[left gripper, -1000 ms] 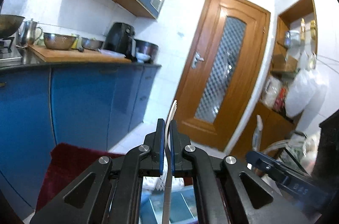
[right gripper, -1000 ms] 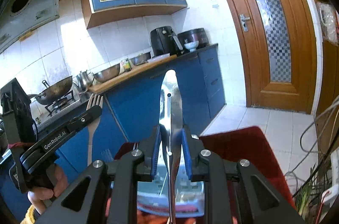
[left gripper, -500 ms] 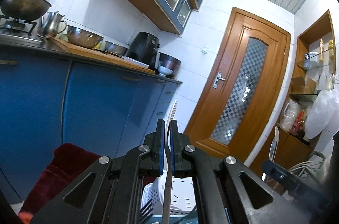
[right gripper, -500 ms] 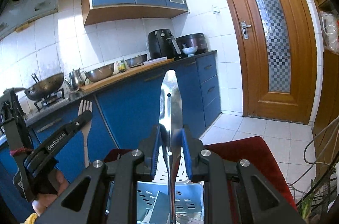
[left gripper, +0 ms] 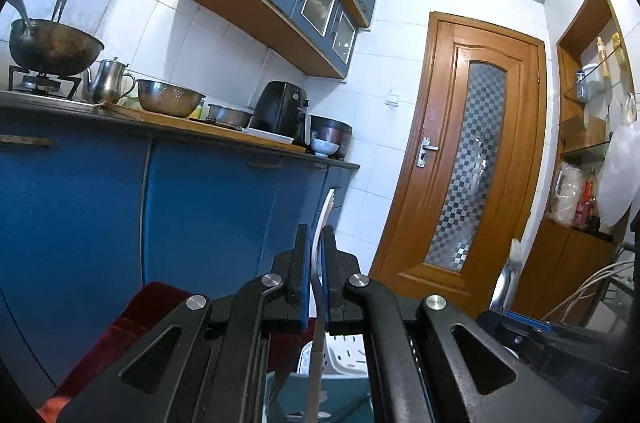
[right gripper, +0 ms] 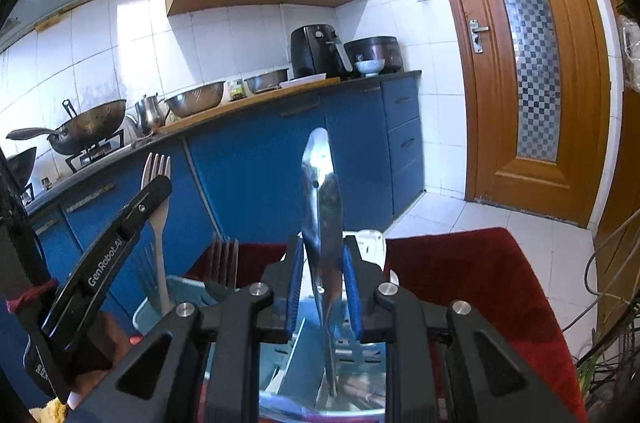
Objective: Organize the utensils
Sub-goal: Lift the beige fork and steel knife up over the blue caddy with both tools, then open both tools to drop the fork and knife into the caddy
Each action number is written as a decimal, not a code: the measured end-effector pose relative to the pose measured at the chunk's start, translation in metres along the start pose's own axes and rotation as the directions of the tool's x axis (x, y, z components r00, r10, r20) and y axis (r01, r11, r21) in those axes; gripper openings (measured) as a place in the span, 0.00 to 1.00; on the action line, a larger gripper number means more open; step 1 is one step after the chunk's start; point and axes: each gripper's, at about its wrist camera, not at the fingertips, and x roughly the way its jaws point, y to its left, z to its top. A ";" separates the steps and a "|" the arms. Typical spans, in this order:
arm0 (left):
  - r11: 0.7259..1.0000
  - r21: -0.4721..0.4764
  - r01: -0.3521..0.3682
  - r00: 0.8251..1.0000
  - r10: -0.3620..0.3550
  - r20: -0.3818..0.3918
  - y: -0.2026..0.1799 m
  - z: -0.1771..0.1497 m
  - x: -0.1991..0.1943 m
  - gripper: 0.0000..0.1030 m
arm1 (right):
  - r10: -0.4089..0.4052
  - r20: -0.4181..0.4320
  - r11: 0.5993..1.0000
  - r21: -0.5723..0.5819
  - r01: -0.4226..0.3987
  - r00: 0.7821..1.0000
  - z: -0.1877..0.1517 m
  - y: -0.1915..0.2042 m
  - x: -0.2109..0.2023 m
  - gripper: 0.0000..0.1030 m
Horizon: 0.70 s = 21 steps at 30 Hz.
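Utensils are held one in each gripper above a caddy on the floor of a blue-cabinet kitchen. The left gripper (left gripper: 316, 283) is clamped tight on the thin handle of a white plastic fork (right gripper: 159, 191), which stands upright with its prongs up. The right gripper (right gripper: 323, 287) is clamped on a steel spatula (right gripper: 322, 207), blade end up and seen nearly edge-on, its lower end reaching down between the fingers.

Below both tools sits a pale blue utensil holder (right gripper: 154, 303) with a white slotted basket (left gripper: 344, 355) at its far side, resting on a dark red mat (right gripper: 472, 271). Several other forks (right gripper: 224, 259) already stand in the holder, prongs up.

The step in hand looks like lowering each piece into its slot. To do it well, keep each tool vertical, line its lower end over a free compartment away from the standing forks, go down slowly, and release only once the end is seated inside the wall. The two grippers are close, so lower them without crossing.
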 end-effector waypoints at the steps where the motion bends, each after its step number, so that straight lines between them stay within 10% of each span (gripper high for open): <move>1: 1.000 0.002 -0.002 1.000 0.002 -0.007 0.000 -0.001 0.000 0.02 | 0.001 -0.003 1.000 -0.001 -0.001 1.000 -0.002 0.000 0.000 0.21; 15: 0.999 0.048 0.019 0.998 -0.016 -0.058 -0.002 -0.005 -0.010 0.02 | 0.057 -0.007 0.998 0.000 -0.057 0.998 -0.006 0.005 -0.012 0.33; 21: 0.998 0.050 0.042 0.995 -0.037 -0.094 -0.004 -0.001 -0.021 0.34 | 0.069 0.013 0.998 0.004 -0.069 0.998 -0.003 0.011 -0.025 0.34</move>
